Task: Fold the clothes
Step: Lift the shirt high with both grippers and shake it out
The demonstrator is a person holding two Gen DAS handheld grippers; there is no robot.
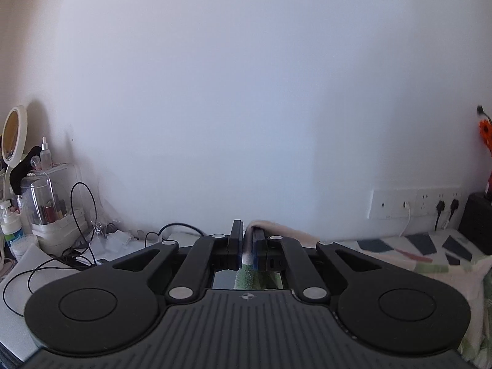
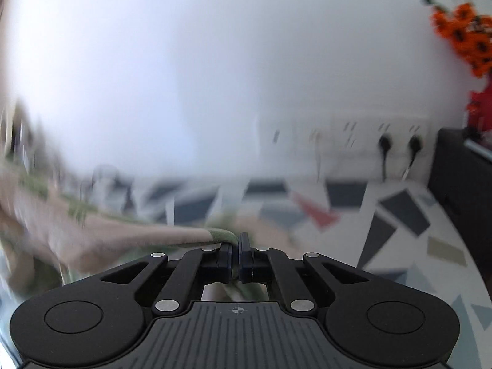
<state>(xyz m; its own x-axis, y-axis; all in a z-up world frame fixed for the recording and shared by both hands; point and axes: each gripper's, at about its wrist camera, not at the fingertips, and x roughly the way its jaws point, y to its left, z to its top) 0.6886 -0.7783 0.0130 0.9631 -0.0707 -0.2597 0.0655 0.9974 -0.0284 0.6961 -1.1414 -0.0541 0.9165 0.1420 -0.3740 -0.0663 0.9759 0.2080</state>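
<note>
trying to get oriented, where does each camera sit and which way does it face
Left wrist: on the left gripper, shut on pale cloth, facing the white wall and a cluttered desk.
Right wrist: on the right gripper, shut on the cloth's green-edged hem, facing the same wall, blurred.
Shared: wall sockets, patterned bedsheet, orange decoration.

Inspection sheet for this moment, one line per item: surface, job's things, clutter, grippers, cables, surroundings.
Surface: geometric-patterned cloth covers it.
Job's things: beige-and-green garment, lifted, blurred in the right wrist view.
Clutter: cosmetics organiser, round mirror, pump bottle at left.
Grippers: left gripper shut on the garment; right gripper shut on its green edge.
Cables: loose black cable at left; two black plugs in the wall sockets.
Surroundings: white wall; orange flowers at right.
</note>
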